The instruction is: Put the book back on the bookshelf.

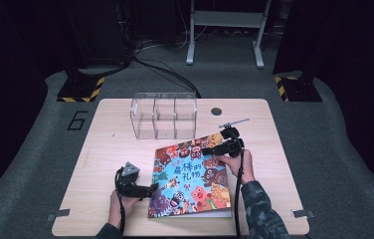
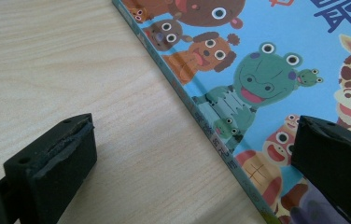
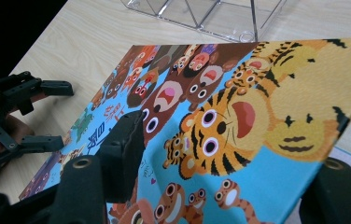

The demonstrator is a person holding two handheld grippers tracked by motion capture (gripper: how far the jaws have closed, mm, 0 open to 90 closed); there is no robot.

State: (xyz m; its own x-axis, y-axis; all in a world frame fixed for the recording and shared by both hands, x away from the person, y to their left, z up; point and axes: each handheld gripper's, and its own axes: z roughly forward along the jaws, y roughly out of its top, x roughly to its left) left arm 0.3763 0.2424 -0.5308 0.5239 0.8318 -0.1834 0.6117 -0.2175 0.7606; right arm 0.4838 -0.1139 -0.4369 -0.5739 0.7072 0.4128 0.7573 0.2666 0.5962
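Picture book with a blue cover crowded with cartoon animals [image 1: 192,179], lying near the front of the pale wooden counter [image 1: 105,124].

I see a thin hardback, cover up, showing a frog, a tiger, bears and large blue characters; its long axis runs from the near edge away toward the clear plastic three-compartment box [image 1: 163,115], tilted a little to the right, spine on the left. My left gripper [image 1: 150,189] is released, jaws wide, straddling the spine edge low down without pressing it. My right gripper [image 1: 210,149] sits at the far right corner, one jaw over the cover and one under the raised corner; I cannot tell whether it clamps.
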